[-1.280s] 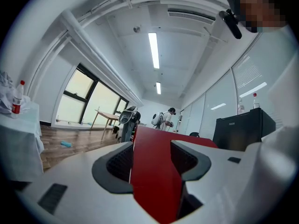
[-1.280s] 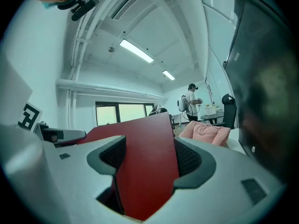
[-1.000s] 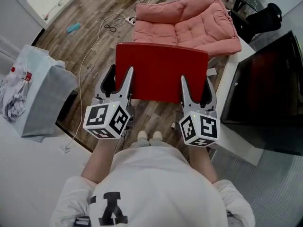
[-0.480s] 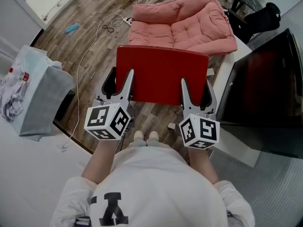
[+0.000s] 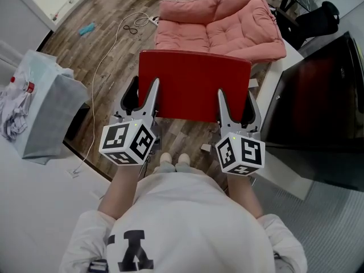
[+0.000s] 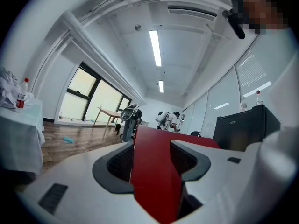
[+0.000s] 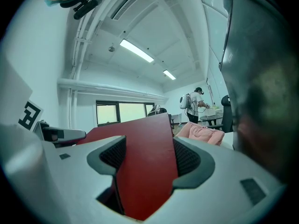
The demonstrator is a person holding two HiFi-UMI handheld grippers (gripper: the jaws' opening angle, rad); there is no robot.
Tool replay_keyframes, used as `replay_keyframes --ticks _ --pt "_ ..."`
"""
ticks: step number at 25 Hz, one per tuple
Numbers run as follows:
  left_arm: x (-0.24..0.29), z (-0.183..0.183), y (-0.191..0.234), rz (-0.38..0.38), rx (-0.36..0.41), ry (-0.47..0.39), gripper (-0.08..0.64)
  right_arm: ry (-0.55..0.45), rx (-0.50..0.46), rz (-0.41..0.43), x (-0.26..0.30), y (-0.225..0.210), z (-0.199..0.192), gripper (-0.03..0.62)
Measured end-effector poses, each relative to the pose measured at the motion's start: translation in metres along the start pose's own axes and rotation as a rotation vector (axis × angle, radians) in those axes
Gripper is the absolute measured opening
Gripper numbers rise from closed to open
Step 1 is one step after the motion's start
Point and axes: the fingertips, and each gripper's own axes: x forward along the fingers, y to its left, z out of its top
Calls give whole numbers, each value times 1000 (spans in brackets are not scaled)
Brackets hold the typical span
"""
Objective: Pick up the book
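Observation:
A flat red book (image 5: 193, 84) hangs level in the air above the wooden floor, held by its near edge. My left gripper (image 5: 142, 95) is shut on the book's left near corner, and my right gripper (image 5: 236, 104) is shut on its right near corner. In the left gripper view the red book (image 6: 154, 171) fills the gap between the dark pads of the left gripper (image 6: 152, 160). The right gripper view shows the same: the book (image 7: 145, 167) is clamped between the pads of the right gripper (image 7: 149, 160).
A pink cushioned seat (image 5: 222, 24) lies just beyond the book. A black screen (image 5: 318, 112) on a white cabinet (image 5: 278, 95) stands to the right. A cloth-covered table (image 5: 34, 107) is at the left, and white cables (image 5: 108, 50) trail over the floor.
Both grippers keep their hold on the book. The floor and furniture have slid slightly under them as the person carries the book a little way across the room.

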Motion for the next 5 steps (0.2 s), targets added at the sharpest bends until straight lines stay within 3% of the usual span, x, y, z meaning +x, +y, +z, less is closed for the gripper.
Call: replay_keyframes --ticks 5 --pt "1 2 2 1 -1 -6 239 0 8 4 2 1 -2 327"
